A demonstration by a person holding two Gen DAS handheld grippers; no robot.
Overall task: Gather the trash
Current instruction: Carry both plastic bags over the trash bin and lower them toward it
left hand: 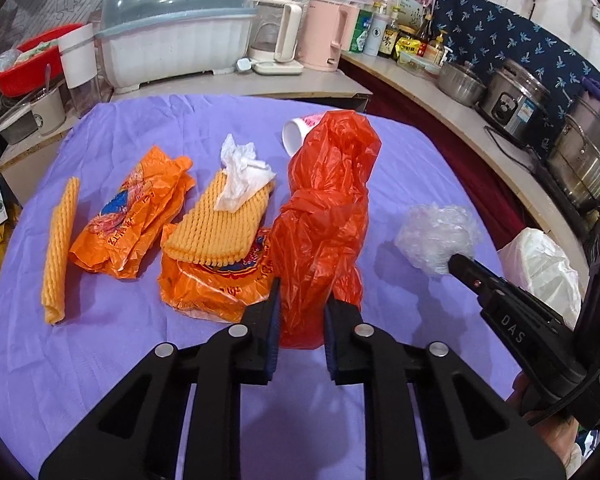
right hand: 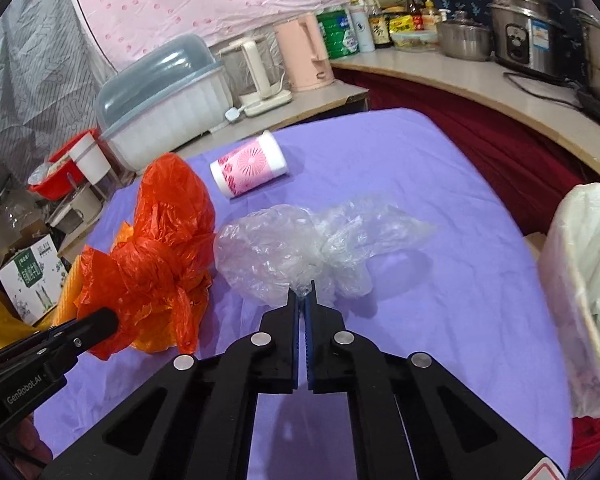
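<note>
My left gripper (left hand: 302, 312) is shut on the lower end of a crumpled red plastic bag (left hand: 328, 200), which stands up between its pads above the purple cloth (left hand: 100, 360). To its right, my right gripper (right hand: 303, 296) is shut on a pinch of a clear plastic bag (right hand: 292, 248) that rests on the cloth. Other trash lies around: a pink and white paper cup (right hand: 248, 168) on its side, two orange bags (left hand: 132, 216), yellow foam netting (left hand: 220, 224) and a white tissue (left hand: 240, 172).
A bin with a white liner (right hand: 580, 280) stands off the table's right edge. Kettles (left hand: 276, 36), a covered dish rack (left hand: 176, 40) and pots (left hand: 512, 100) fill the counters behind. A cardboard box (right hand: 32, 280) sits at the left.
</note>
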